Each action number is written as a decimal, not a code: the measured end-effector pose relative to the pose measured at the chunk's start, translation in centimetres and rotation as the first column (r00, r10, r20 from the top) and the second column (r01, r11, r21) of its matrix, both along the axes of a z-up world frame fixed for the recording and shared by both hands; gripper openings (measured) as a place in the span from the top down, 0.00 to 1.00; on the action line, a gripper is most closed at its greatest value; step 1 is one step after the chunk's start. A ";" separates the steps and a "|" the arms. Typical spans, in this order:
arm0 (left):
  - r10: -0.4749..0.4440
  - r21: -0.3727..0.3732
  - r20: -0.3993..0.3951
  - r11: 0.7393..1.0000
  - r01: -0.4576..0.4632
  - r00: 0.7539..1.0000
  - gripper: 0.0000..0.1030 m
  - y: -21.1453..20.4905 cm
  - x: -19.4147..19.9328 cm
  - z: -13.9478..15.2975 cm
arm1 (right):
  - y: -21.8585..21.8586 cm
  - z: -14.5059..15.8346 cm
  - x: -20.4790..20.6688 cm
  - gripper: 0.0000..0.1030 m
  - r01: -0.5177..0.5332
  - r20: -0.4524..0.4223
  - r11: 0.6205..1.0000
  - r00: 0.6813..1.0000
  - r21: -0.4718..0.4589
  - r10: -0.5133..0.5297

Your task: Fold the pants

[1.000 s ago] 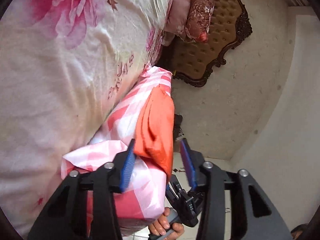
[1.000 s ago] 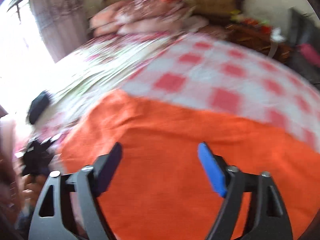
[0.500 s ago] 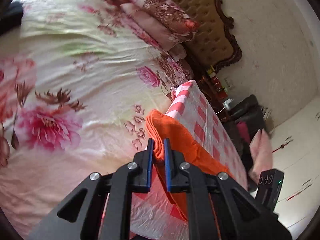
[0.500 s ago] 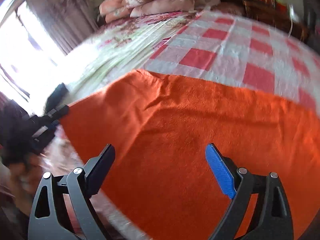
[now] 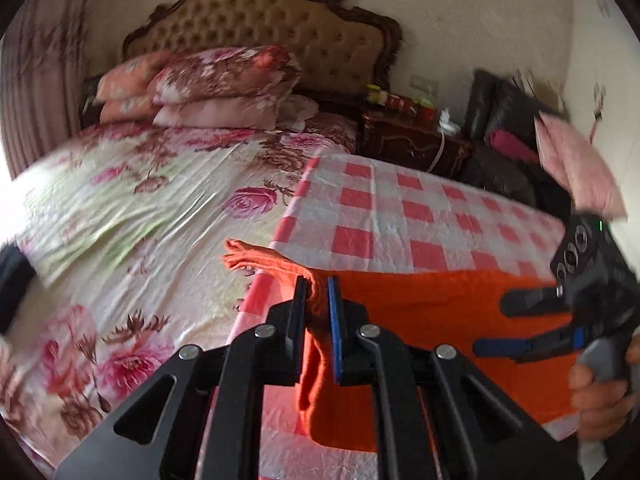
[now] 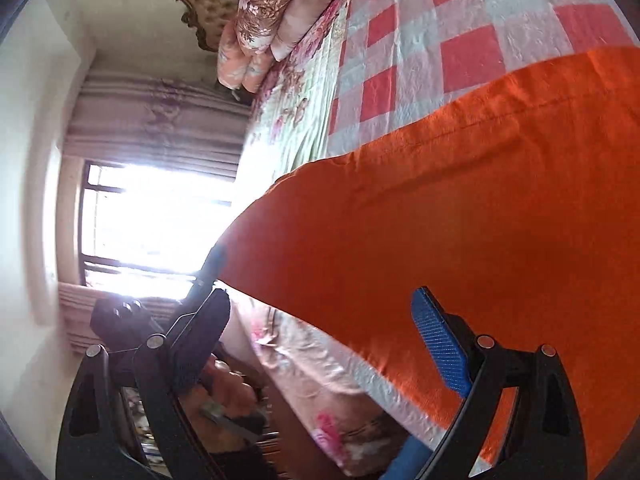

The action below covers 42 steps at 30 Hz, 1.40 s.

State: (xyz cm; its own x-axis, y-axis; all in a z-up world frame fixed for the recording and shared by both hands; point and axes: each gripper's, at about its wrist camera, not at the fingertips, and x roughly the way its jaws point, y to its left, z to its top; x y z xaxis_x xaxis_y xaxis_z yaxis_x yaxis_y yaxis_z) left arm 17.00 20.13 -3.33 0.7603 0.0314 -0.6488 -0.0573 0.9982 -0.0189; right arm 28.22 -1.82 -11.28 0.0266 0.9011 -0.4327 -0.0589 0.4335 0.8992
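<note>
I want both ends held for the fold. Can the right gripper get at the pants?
Probably yes: the right gripper is open just over the pants, nothing between; the left gripper pinches the far end.

Left pinch made, right jaws let go wide

We closed our left gripper (image 5: pixel 318 300) from an open stance beside the orange pants (image 5: pixel 432 312) onto a bunched edge of them, and that edge now hangs lifted between the pads (a second ago the cloth only sat between spread fingers); our view has swung from a rolled look along the bed's side to a level one with the headboard (image 5: pixel 280 28) on top, while our right gripper (image 6: pixel 320 340) has widened its jaws, nothing pinched, and rolled so that the window (image 6: pixel 156 220) now lies sideways at left.
</note>
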 end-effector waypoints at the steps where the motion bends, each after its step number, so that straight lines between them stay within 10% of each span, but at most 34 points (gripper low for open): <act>1: -0.049 0.089 -0.004 0.995 0.049 0.999 0.91 -3.0 0.0 -0.3 | -0.9 -0.1 0.1 0.13 0.013 -0.021 0.999 1.000 0.041 -0.012; 5: -0.295 0.340 -0.042 0.894 0.291 0.955 0.91 -15.5 -2.2 -4.0 | -4.4 -0.9 0.3 0.13 0.072 -0.077 0.993 0.995 0.091 -0.066; 9: -0.371 0.372 -0.072 0.851 0.370 0.926 0.91 -21.3 -4.6 -7.9 | -6.6 -2.3 -0.1 0.13 0.084 -0.102 0.995 0.992 0.063 -0.077; 22: -0.366 0.453 -0.067 0.818 0.355 0.928 0.91 -22.8 -6.6 -9.5 | -4.8 -3.1 -0.8 0.16 0.038 -0.047 0.997 0.998 -0.064 -0.041; 31: -0.380 0.441 -0.074 0.817 0.372 0.922 0.91 -24.0 -7.5 -9.3 | -5.6 -3.0 0.6 0.92 0.104 0.056 0.966 0.994 -0.238 -0.093; 37: -0.437 0.402 -0.019 0.820 0.407 0.899 0.91 -26.9 -7.8 -7.2 | -9.1 1.3 -0.3 0.92 0.167 0.242 0.936 0.966 -0.309 -0.092; 42: -0.492 0.357 -0.071 0.800 0.483 0.868 0.91 -30.0 -7.9 -8.8 | -13.3 -2.2 0.8 0.81 0.223 0.193 0.906 0.968 -0.360 -0.162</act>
State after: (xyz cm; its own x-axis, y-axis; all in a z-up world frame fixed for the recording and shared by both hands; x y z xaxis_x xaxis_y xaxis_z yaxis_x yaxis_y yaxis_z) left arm 9.12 -9.88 -12.15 0.7522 -0.1256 -0.6468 0.4342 0.8328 0.3433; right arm 29.02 -15.11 -13.52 0.2776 0.6428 -0.7140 -0.0653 0.7541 0.6535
